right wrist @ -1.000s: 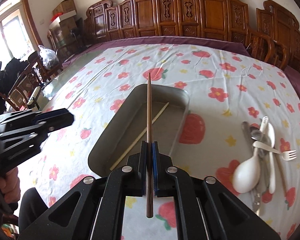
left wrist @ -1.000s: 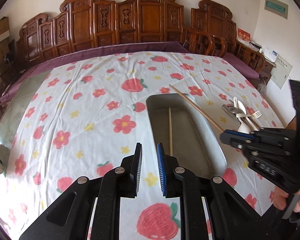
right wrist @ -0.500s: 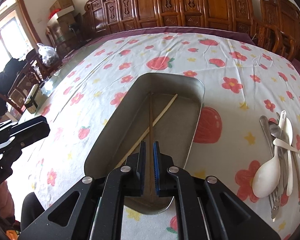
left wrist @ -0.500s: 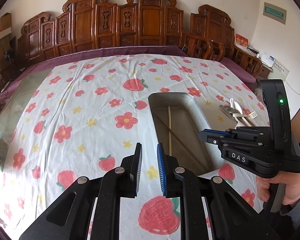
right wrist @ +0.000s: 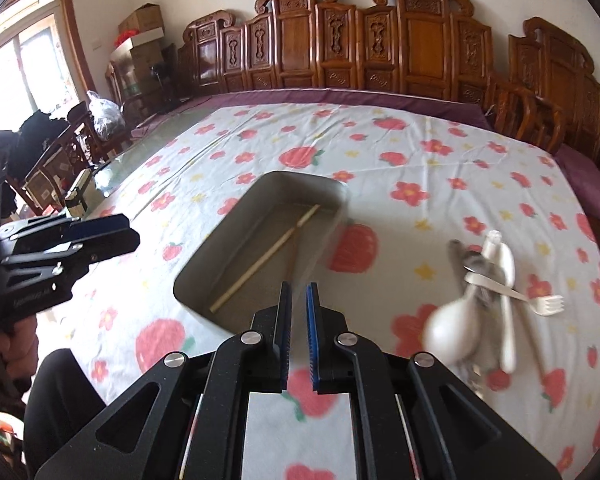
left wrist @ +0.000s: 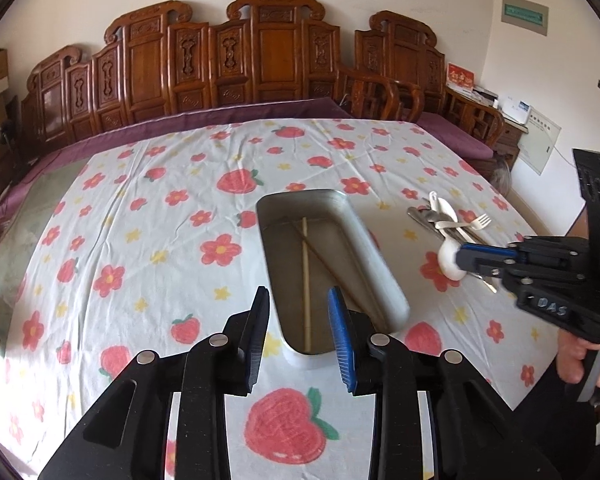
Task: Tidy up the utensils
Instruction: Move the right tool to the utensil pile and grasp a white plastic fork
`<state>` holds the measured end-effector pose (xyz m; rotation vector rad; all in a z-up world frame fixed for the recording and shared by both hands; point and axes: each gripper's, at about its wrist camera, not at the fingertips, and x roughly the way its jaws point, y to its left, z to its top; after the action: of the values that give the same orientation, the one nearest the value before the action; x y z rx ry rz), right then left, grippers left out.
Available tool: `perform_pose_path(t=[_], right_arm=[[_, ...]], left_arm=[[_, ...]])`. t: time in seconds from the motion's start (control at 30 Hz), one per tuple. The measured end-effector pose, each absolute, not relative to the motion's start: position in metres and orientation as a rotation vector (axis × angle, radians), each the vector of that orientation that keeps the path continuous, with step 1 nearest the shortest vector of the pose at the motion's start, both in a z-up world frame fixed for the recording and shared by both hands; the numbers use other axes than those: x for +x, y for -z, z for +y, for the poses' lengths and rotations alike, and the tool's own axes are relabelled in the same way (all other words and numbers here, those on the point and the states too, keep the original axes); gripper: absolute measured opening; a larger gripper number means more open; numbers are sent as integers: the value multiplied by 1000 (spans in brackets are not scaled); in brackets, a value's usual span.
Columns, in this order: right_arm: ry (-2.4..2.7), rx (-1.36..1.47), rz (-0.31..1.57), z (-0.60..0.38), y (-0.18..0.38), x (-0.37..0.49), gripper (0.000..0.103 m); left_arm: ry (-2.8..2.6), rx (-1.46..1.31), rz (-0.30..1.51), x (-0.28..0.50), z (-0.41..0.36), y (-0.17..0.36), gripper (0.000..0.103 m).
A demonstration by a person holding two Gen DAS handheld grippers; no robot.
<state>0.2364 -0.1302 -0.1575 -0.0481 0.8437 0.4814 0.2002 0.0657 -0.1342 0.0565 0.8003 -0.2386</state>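
Metal tray [left wrist: 376, 264] on flowered tablecloth [left wrist: 148, 240]: held two crossed chopsticks [left wrist: 306, 276]. Heap of spoons and fork [right wrist: 496, 292] lay right of tray. Left gripper [left wrist: 300, 332]: released, empty, at tray's near end. Right gripper [right wrist: 298, 332]: parted, empty.

- Tray [left wrist: 374, 268]: dull grey metal, smooth, matt inside.
- Pale chopstick [left wrist: 305, 276]: light wood or bamboo, unvarnished look; dark chopstick [left wrist: 327, 263]: brown wood.
- Ladle [right wrist: 454, 334]: white plastic, glossy, blurred here.
- Fork [right wrist: 516, 294]: white plastic.
- Spoons [left wrist: 422, 217]: shiny grey metal.
- Cloth [left wrist: 140, 216]: thin white fabric, creased, printed with red flowers and strawberries.
- Grippers [left wrist: 299, 336] [right wrist: 298, 332]: matt black plastic, ribbed blue pads, silver metal pins.
- Chairs [left wrist: 276, 56]: carved brown wood, polished.
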Motion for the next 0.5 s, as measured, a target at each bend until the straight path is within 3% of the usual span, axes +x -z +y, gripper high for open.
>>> perform_pose_path(t=[0.1, 0.27, 0.33, 0.5], right_arm=[[-449, -56, 845, -157, 157, 226, 8], [-382, -100, 855, -204, 164, 212, 10], [-353, -106, 859, -222, 168, 212, 19], [-309, -63, 864, -260, 179, 216, 20]], left_arm=[[247, 64, 791, 197, 56, 132, 39], [266, 57, 790, 195, 36, 131, 45], [277, 56, 796, 197, 25, 134, 45], [310, 63, 818, 203, -10, 142, 45]])
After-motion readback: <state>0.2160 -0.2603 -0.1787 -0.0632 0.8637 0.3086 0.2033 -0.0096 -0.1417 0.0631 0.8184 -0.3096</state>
